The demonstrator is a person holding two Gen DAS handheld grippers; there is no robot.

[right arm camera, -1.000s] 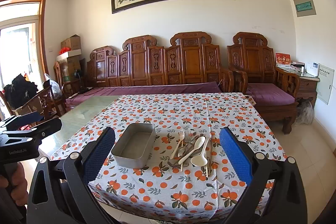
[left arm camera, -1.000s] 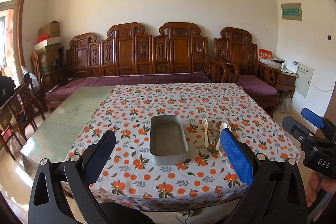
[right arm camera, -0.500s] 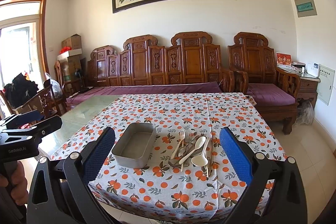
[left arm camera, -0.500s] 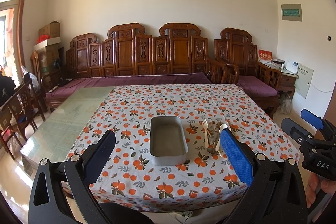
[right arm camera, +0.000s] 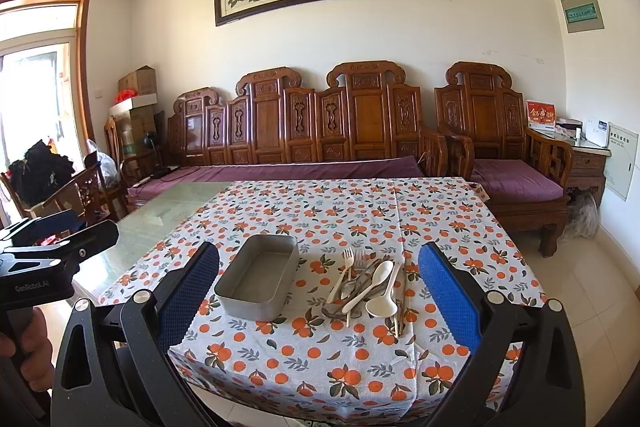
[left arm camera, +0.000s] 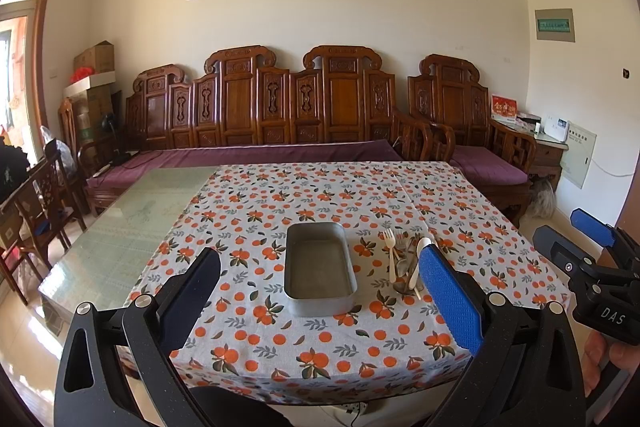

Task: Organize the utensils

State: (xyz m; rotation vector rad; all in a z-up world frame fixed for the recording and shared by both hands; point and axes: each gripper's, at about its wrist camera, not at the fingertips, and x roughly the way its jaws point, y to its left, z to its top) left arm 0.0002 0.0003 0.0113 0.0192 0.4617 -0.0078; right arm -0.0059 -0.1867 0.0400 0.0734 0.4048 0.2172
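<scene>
Nothing yet picked up: both grippers hung short of the table, jaws spread wide and empty.

Largest first, the orange-patterned white tablecloth [right arm camera: 360, 355] draped loose over the near edge, so a low approach could snag and drag it. On it sat the empty grey rectangular metal tin [right arm camera: 258, 281], and just right of it the tangled heap of pale plastic forks, spoons and chopsticks [right arm camera: 368, 285]. Overlapped pieces might lift together or scatter when the right gripper [right arm camera: 318, 303] or left gripper [left arm camera: 320, 301] closed.
</scene>
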